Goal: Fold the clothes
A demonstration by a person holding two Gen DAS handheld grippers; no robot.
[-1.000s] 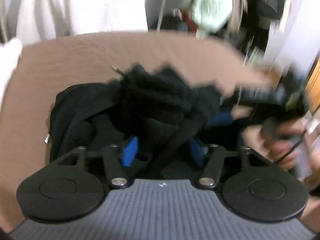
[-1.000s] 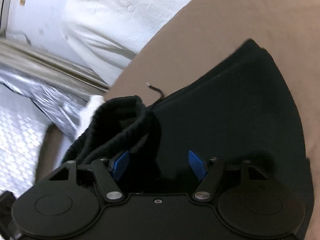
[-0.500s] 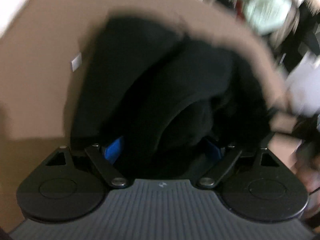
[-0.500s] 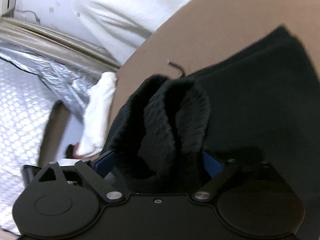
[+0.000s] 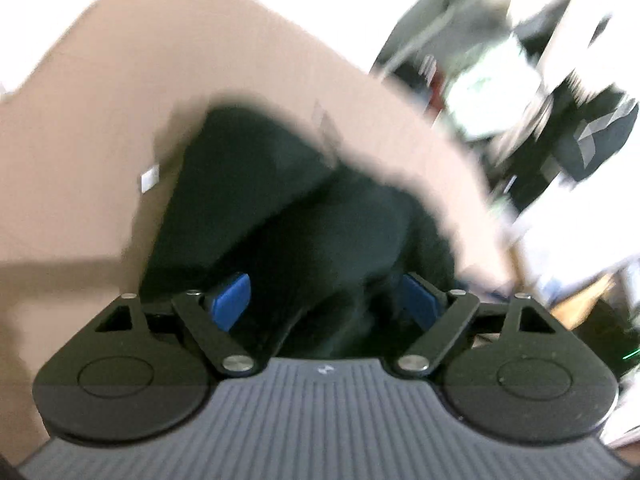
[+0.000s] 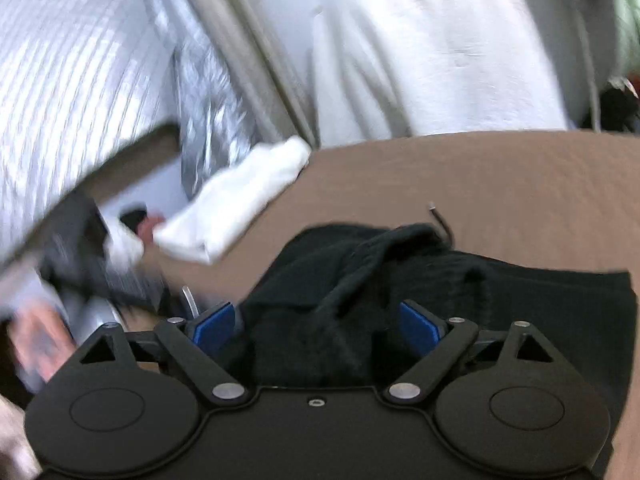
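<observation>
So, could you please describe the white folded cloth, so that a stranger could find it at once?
Look at the wide brown surface in the right wrist view, where the black garment lies. At its far left edge, beside the crinkled silver sheet, rests the white folded cloth. It is the only small white bundle lying there.

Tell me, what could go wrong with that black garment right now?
The right gripper stands open with the black garment bunched loosely between its blue pads, so the fold could slump. The left gripper is closing over blurred cloth and might pinch the wrong layer. The drawstring could snag.
</observation>
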